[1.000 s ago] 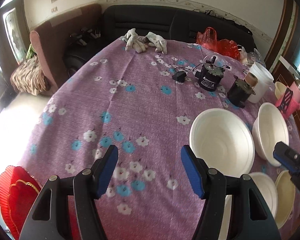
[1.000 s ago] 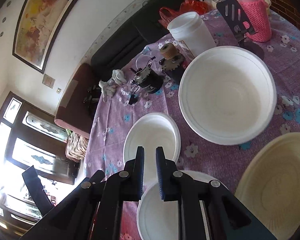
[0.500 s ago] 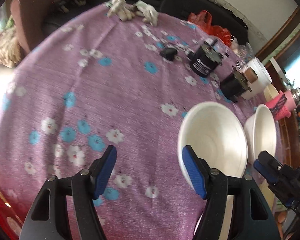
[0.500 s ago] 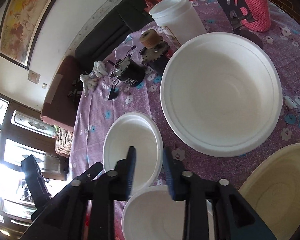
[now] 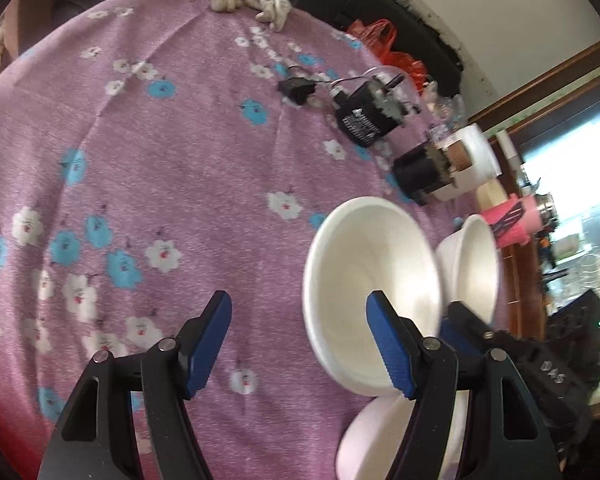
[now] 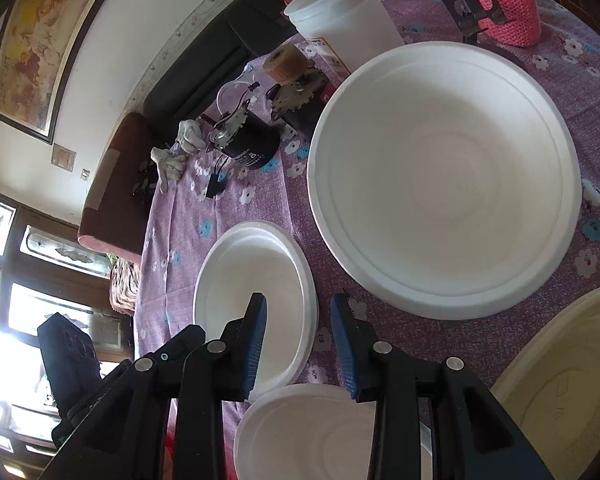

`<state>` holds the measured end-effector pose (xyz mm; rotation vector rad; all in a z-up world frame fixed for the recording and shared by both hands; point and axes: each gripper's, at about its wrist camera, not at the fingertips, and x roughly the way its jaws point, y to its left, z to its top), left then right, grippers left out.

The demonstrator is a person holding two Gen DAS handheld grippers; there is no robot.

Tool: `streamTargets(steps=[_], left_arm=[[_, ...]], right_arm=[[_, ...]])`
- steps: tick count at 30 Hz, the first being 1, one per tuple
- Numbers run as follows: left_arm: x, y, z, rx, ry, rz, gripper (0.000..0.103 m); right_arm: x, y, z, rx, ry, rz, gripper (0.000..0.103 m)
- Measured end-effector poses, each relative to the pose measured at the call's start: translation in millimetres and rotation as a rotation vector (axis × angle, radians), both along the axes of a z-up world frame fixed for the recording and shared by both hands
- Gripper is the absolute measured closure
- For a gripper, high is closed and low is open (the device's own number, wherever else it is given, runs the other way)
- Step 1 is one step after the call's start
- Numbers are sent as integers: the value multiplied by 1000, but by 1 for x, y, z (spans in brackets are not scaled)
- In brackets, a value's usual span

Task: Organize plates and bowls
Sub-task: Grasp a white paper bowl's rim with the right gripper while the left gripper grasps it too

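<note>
Hovering over the purple flowered tablecloth (image 5: 148, 168), the right gripper (image 6: 298, 344) has its blue pads parted to a moderate gap and holds nothing; the rim of the small white bowl (image 6: 256, 296) runs up between them, one pad over the bowl's hollow and the other outside its wall. That bowl lies at about eleven o'clock from the gripper's middle, its oval stretching from six towards twelve in the right wrist view, so a short push forward and a squeeze would likely pinch its near rim. The large white bowl (image 6: 444, 180) sits at about one o'clock, a white plate (image 6: 312, 432) just below the pads, and a cream plate (image 6: 560, 380) at four o'clock. The left gripper (image 5: 300, 344) is spread wide and empty, with the small bowl at its two o'clock; the right seems nearer.
</note>
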<state>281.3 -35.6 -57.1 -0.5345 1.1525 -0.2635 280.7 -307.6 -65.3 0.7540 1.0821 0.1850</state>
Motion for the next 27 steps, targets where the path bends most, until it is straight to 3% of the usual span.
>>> streamTargets(steps=[7, 9, 11, 15, 18, 21, 27], left_arm=[[2, -11, 2, -52, -49, -38, 40], [3, -16, -1, -53, -42, -61, 58], [3, -16, -2, -64, -39, -58, 68], [1, -9, -2, -60, -51, -22, 84], [2, -8, -2, -61, -53, -24, 87], [2, -9, -3, -56, -50, -30, 95], [2, -9, -6, -51, -44, -24, 95]], right_arm=[[-1, 0, -1, 1, -3, -13, 67], [-1, 0, -3, 7, 1, -16, 67], [-2, 0, -3, 5, -2, -21, 67], [-4, -2, 0, -5, -25, -36, 67], [-3, -1, -2, -4, -22, -32, 68], [-1, 0, -8, 12, -6, -21, 76], [-2, -1, -11, 11, -9, -40, 94]])
